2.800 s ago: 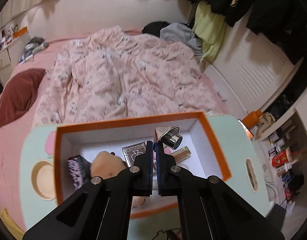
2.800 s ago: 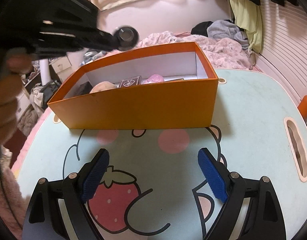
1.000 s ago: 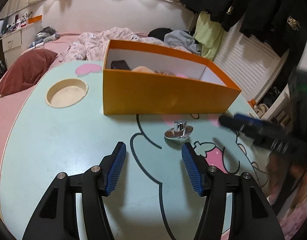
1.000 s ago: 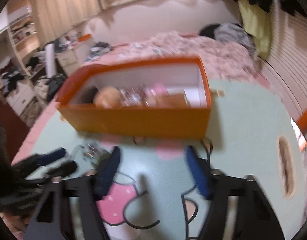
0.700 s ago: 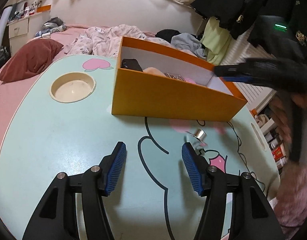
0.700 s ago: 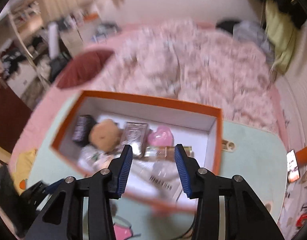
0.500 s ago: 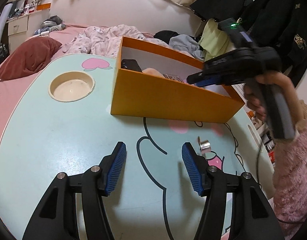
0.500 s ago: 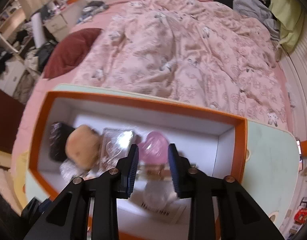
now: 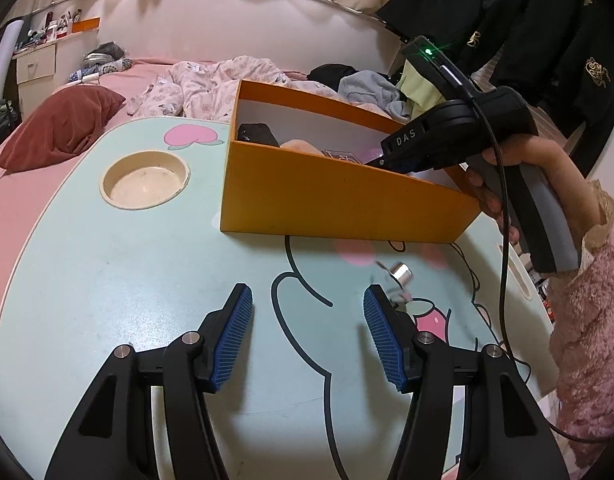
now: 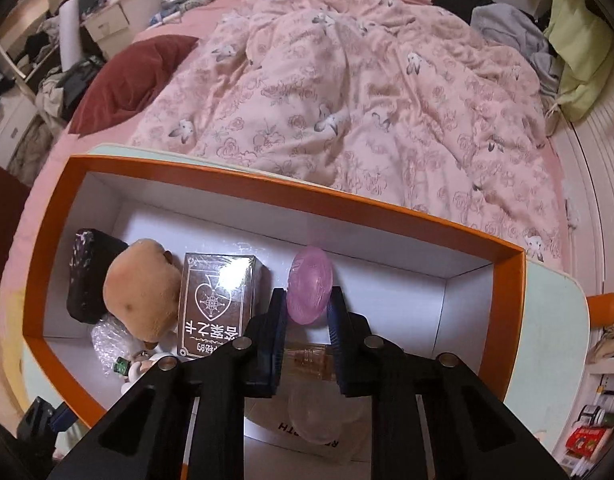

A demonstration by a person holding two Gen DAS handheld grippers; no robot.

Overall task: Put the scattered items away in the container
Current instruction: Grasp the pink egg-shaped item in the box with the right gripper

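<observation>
The orange box [image 9: 339, 200] stands on the pale green cartoon table [image 9: 107, 272]. A small shiny metal item [image 9: 401, 271] lies on the table just ahead of my right-hand finger; my left gripper [image 9: 307, 320] is open and empty above the table. My right gripper [image 10: 307, 316] reaches down into the box [image 10: 267, 188] and is shut on a pink heart-shaped piece [image 10: 309, 290]. It also shows in the left wrist view [image 9: 387, 160], held by a hand in a pink sleeve. In the box lie a brown plush [image 10: 141, 292], a dark card box [image 10: 215, 304] and a black pouch [image 10: 91, 276].
A round cup recess [image 9: 145, 180] is set in the table left of the box. A bed with a pink quilt [image 10: 347, 92] and a dark red pillow [image 9: 63, 128] lies beyond the table. The right gripper's cable [image 9: 507, 280] hangs over the table's right side.
My left gripper let go of the metal item and pulled back low over the table. My right gripper swung up over the box, went down into it and closed on the pink piece.
</observation>
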